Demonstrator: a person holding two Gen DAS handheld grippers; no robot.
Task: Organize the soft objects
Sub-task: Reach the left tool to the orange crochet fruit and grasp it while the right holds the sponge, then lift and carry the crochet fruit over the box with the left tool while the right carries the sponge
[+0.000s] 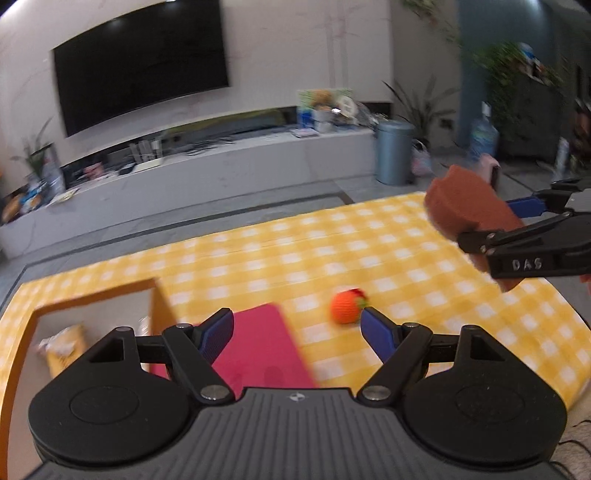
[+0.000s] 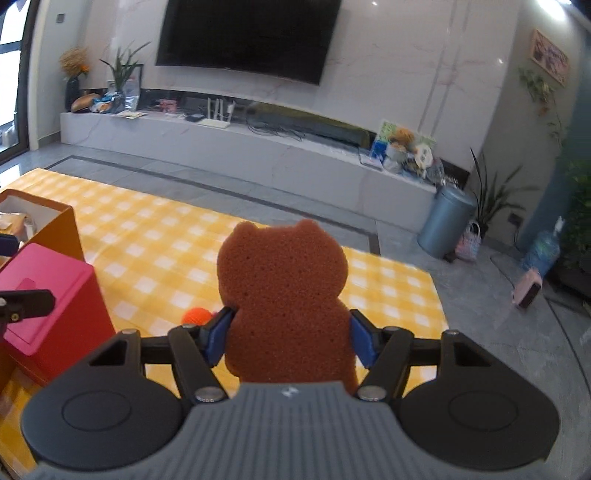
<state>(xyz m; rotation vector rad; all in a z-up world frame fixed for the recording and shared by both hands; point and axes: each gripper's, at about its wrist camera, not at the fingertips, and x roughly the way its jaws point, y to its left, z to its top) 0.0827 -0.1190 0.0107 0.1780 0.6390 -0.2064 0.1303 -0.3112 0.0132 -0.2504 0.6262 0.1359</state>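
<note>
The right gripper (image 2: 290, 341) has its jaws clamped on the brown bear sponge (image 2: 284, 295), lifted above the tabletop (image 1: 369, 236), likely for boxing. The left gripper (image 1: 297, 332) hangs wide open and empty near the orange knitted ball (image 1: 345, 306).

A home living room is shown. A large dark television (image 2: 245, 35) is mounted on a pale marble-look wall above a long low white media console (image 2: 236, 144), on which a white router (image 2: 218, 110), cables and packets are scattered. Potted plants (image 2: 491, 192), a grey lidded bin (image 2: 445, 221) and a framed picture (image 2: 549, 57) are seen, and grey floor tiles (image 2: 491, 332) surround a yellow checked tablecloth (image 2: 155, 236).
</note>
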